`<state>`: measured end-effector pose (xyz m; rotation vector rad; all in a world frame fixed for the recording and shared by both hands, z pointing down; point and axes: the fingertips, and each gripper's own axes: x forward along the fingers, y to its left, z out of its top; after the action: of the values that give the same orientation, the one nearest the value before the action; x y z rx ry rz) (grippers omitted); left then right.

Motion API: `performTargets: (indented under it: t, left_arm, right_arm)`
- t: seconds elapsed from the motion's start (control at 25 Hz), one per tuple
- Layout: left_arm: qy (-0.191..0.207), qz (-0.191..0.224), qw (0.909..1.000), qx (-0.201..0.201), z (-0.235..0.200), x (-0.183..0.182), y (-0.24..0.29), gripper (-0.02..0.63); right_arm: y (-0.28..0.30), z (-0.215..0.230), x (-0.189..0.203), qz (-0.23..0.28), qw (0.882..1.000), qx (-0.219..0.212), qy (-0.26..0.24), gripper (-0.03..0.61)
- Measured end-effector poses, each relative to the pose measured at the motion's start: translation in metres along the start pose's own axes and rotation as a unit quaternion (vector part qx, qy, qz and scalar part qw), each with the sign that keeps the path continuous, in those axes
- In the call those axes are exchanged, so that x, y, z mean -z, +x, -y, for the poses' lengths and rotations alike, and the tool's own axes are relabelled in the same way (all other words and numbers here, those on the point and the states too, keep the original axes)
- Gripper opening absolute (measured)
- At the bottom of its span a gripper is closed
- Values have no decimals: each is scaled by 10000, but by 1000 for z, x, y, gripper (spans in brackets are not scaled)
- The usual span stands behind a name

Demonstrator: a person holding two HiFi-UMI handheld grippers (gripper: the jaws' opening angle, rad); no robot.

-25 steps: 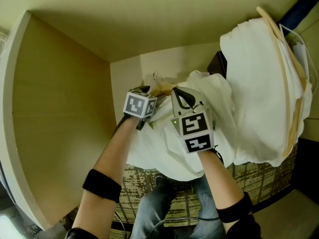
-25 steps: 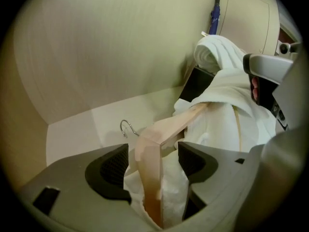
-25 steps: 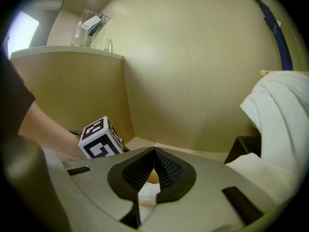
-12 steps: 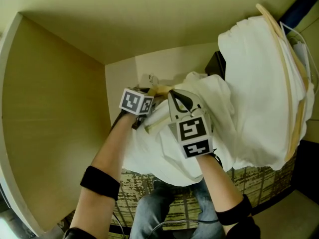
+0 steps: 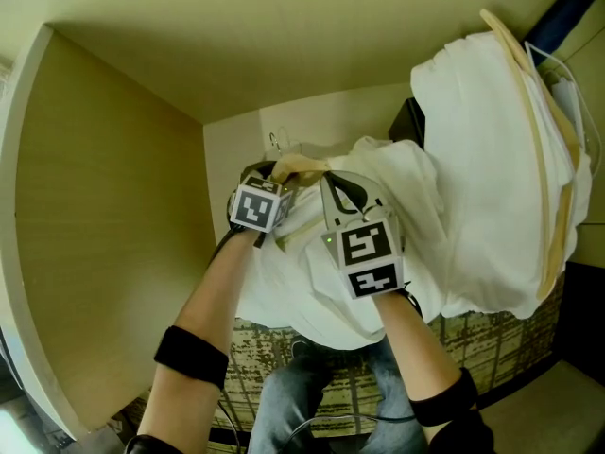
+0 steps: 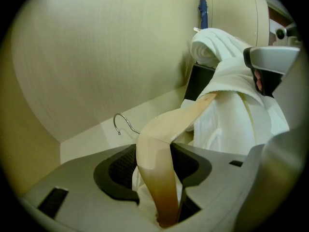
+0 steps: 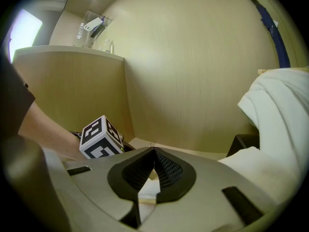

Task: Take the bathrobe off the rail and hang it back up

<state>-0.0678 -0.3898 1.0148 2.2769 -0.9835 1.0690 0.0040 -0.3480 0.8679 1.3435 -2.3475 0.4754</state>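
The wooden hanger (image 6: 186, 114) is clamped by the just-closed left tongs (image 6: 157, 154), the bathrobe (image 5: 284, 287) draped on it pinched in the shut right tongs (image 7: 153, 151); the hook (image 6: 121, 122) should be kept upright.

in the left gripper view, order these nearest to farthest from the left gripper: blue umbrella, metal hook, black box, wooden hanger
The left gripper has just been closing its jaws, with the wooden hanger between them.
1. wooden hanger, between the jaws
2. metal hook, just beyond, to the left
3. black box, at the back wall behind the bathrobe
4. blue umbrella, far corner, top
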Motion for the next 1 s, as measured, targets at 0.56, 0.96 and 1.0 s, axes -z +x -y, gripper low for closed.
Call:
performTargets:
  t: [0.56,0.96,1.0]
  left_arm:
    - [591,1228,9667,-2167,6,-85,-195,202]
    - [1451,2003,9283,-2777,68,-158,-362,202]
    - [1599,2082,9230,-2812,76,-170,-378,202]
  right_arm:
    - [-104,-28,-112,249,9993,205,-194,21]
    - [-215,-66,-228,630,9940,472,-754,21]
    - [-226,-68,-239,671,9934,511,-784,21]
